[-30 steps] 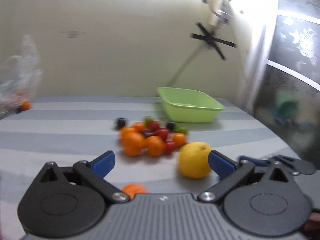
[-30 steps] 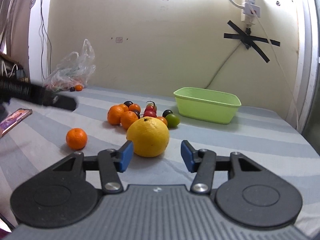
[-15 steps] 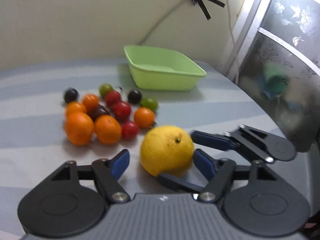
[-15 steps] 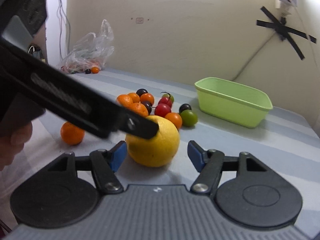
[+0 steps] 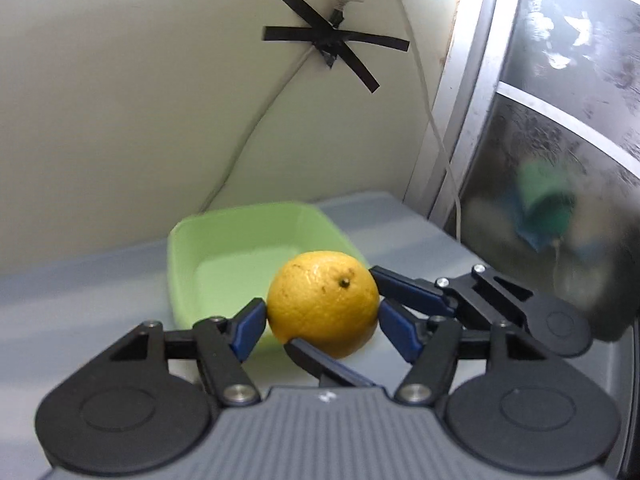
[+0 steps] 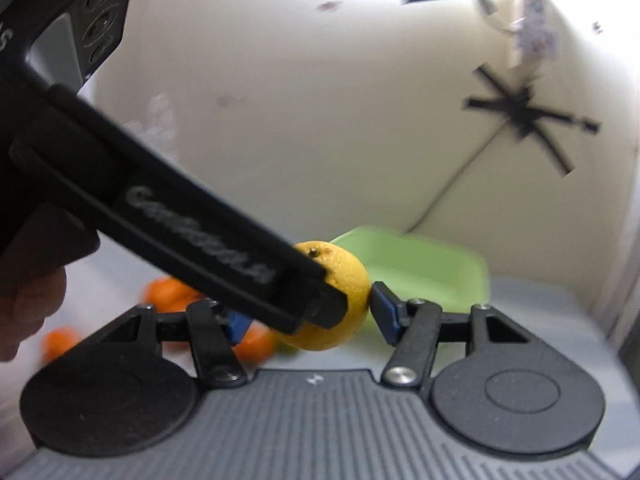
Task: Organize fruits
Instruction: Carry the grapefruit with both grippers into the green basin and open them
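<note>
A large yellow citrus fruit (image 5: 324, 304) is off the table, gripped from both sides. My left gripper (image 5: 322, 326) has its blue pads against the fruit's left and right. My right gripper (image 6: 308, 314) is shut on the same fruit (image 6: 348, 280); its fingers (image 5: 416, 292) cross under and beside the fruit in the left wrist view. The light green tub (image 5: 224, 264) stands just behind and below the fruit, also in the right wrist view (image 6: 424, 264). The left gripper's body (image 6: 180, 216) hides part of the fruit in the right wrist view.
Blurred oranges (image 6: 168, 292) lie on the striped grey table (image 5: 72, 304) behind my right gripper. A wall with a taped cable (image 5: 336, 48) stands behind the tub. A frosted window (image 5: 560, 140) borders the table on the right.
Both grippers have closed on the yellow fruit and lifted it off the table. They have carried it away from the pile of fruits toward the green tub.
</note>
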### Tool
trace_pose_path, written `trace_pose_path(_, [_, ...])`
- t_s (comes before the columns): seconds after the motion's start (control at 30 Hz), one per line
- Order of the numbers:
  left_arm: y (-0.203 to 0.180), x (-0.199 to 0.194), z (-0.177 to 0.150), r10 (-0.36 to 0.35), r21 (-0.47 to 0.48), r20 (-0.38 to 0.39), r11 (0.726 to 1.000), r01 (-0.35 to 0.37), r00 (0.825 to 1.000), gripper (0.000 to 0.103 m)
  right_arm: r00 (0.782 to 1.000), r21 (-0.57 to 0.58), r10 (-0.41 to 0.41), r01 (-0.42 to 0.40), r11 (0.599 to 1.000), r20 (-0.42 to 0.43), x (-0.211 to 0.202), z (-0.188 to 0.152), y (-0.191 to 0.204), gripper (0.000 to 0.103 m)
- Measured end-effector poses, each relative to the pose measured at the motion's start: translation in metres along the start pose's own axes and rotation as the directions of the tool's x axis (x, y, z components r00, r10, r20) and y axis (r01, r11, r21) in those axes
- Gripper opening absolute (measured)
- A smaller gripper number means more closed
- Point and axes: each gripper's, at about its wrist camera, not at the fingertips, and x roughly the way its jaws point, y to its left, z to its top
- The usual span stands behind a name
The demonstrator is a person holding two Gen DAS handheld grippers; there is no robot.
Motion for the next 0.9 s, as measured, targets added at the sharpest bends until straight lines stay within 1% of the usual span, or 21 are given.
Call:
trace_pose_path(0.03, [0.004,0.016,0.012,-0.013,-0.016,-0.017,1.0,0.013,1.0,0.064,1.0,0.011,-0.023,0.023,1.0,-0.002,0.01,0.004,-0.011,0.064])
trace_pose_path(0.1, [0.012,0.042,0.024,-0.035,-0.065,-0.049,0.997,0.032,0.998,0.064,0.999,0.058,-0.043,0.045,0.997,-0.028,0.029,0.006,-0.035,0.063])
trace_pose_path(0.13, [0.016,0.053,0.028,-0.045,-0.09,-0.063,0.995,0.039,0.997,0.064,0.998,0.08,-0.046,0.05,0.996,-0.051,0.04,0.007,-0.046,0.063])
trace_pose_path(0.23, [0.027,0.078,0.029,-0.056,-0.136,-0.099,0.99,0.042,0.994,0.064,0.994,0.098,-0.039,0.049,0.994,-0.105,0.064,0.003,-0.066,0.063])
trace_pose_path(0.37, [0.035,0.099,0.024,-0.061,-0.181,-0.131,0.983,0.037,0.99,0.065,0.987,0.091,-0.026,0.041,0.995,-0.16,0.084,-0.006,-0.071,0.063])
trace_pose_path(0.4, [0.036,0.101,0.022,-0.057,-0.185,-0.137,0.982,0.031,0.989,0.066,0.986,0.083,-0.029,0.043,0.996,-0.167,0.087,-0.01,-0.069,0.063])
trace_pose_path(0.43, [0.036,0.104,0.021,-0.054,-0.187,-0.14,0.982,0.027,0.989,0.071,0.984,0.068,-0.034,0.046,0.997,-0.173,0.088,-0.014,-0.066,0.063])
trace_pose_path(0.47, [0.033,0.108,0.021,-0.048,-0.187,-0.142,0.982,0.021,0.989,0.071,0.984,0.059,-0.036,0.047,0.997,-0.174,0.087,-0.019,-0.068,0.063])
trace_pose_path(0.53, [0.03,0.108,0.021,-0.035,-0.188,-0.146,0.982,0.007,0.989,0.071,0.989,0.032,-0.056,0.061,0.998,-0.134,0.08,-0.023,-0.061,0.065])
trace_pose_path(0.6, [0.027,0.099,0.022,-0.025,-0.188,-0.143,0.982,-0.002,0.989,0.071,0.991,-0.008,-0.075,0.075,0.997,-0.107,0.072,-0.022,-0.055,0.066])
trace_pose_path(0.63, [0.025,0.087,0.024,-0.027,-0.183,-0.125,0.983,0.003,0.992,0.071,0.992,-0.02,-0.085,0.084,0.996,-0.093,0.066,-0.022,-0.052,0.066])
trace_pose_path(0.7, [0.021,0.053,0.024,-0.037,-0.158,-0.066,0.987,0.026,0.997,0.071,0.993,-0.027,-0.089,0.087,0.996,-0.079,0.05,-0.021,-0.047,0.064])
trace_pose_path(0.77, [0.021,0.003,0.018,-0.043,-0.127,0.02,0.991,0.045,0.999,0.071,0.994,-0.004,-0.089,0.089,0.996,-0.064,0.034,-0.02,-0.046,0.062])
trace_pose_path(0.8, [0.024,-0.02,0.014,-0.043,-0.119,0.054,0.992,0.05,0.998,0.073,0.995,0.019,-0.085,0.086,0.996,-0.051,0.02,-0.021,-0.043,0.061])
trace_pose_path(0.83, [0.026,-0.046,0.006,-0.035,-0.112,0.094,0.993,0.046,0.995,0.077,0.996,0.041,-0.075,0.077,0.996,-0.044,0.008,-0.022,-0.04,0.059])
trace_pose_path(0.87, [0.03,-0.072,-0.004,-0.02,-0.107,0.132,0.994,0.034,0.991,0.077,0.997,0.058,-0.065,0.068,0.996,-0.042,-0.002,-0.023,-0.036,0.054])
trace_pose_path(0.9, [0.032,-0.091,-0.012,-0.004,-0.106,0.159,0.994,0.021,0.987,0.078,0.998,0.08,-0.05,0.053,0.995,-0.044,-0.017,-0.028,-0.029,0.052])
